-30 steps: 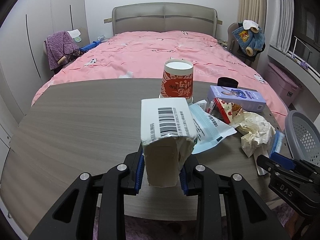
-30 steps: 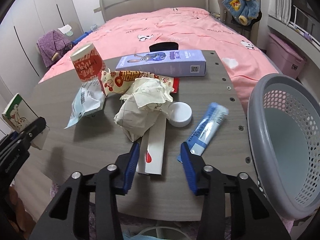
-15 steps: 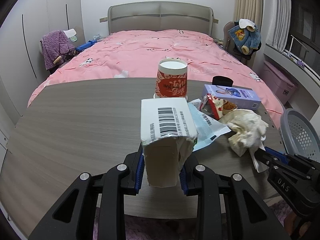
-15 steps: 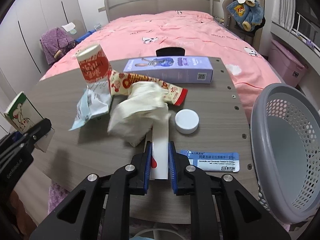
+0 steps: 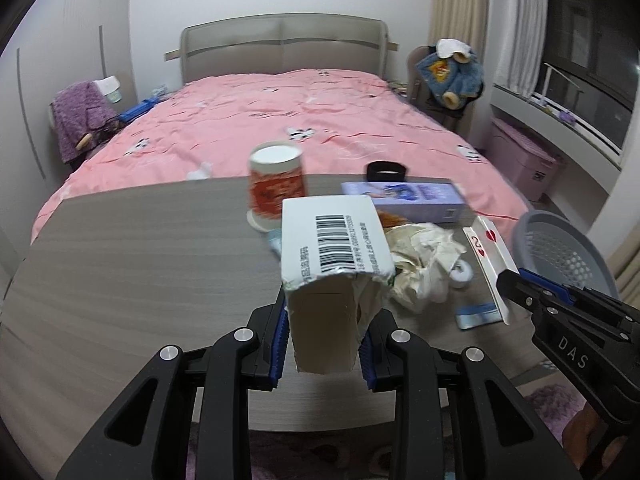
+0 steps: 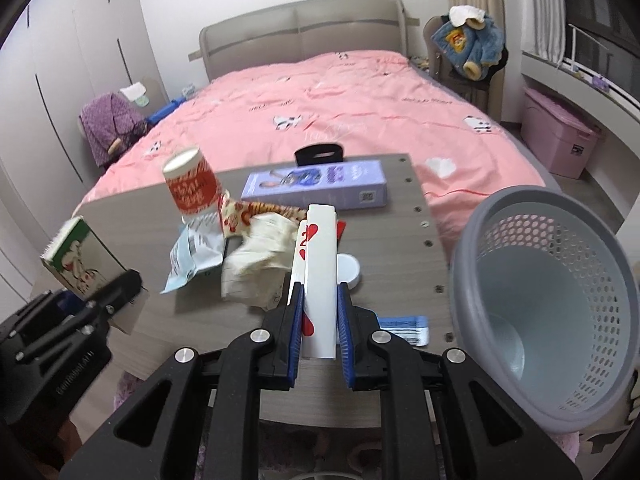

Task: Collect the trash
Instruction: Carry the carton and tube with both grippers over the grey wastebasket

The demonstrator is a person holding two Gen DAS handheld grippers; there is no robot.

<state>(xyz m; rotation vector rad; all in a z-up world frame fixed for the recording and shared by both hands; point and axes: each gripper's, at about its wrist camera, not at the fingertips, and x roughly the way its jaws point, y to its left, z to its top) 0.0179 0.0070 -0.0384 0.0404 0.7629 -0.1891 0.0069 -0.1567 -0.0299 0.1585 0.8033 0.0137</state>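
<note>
Holding a white carton, the left gripper is up over the near edge of the surface, and the right gripper pinches a long white box with red hearts. Crumpled paper, a red cup and a purple box crowd the middle. The gray basket sits just past the right edge, with open room on the left.

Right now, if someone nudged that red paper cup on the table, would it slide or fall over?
The red paper cup would probably tip: it is tall, narrows toward its base and already looks tilted. Being paper, it is likely light. Once down, it may roll toward the blue-white wrapper beside it.
</note>
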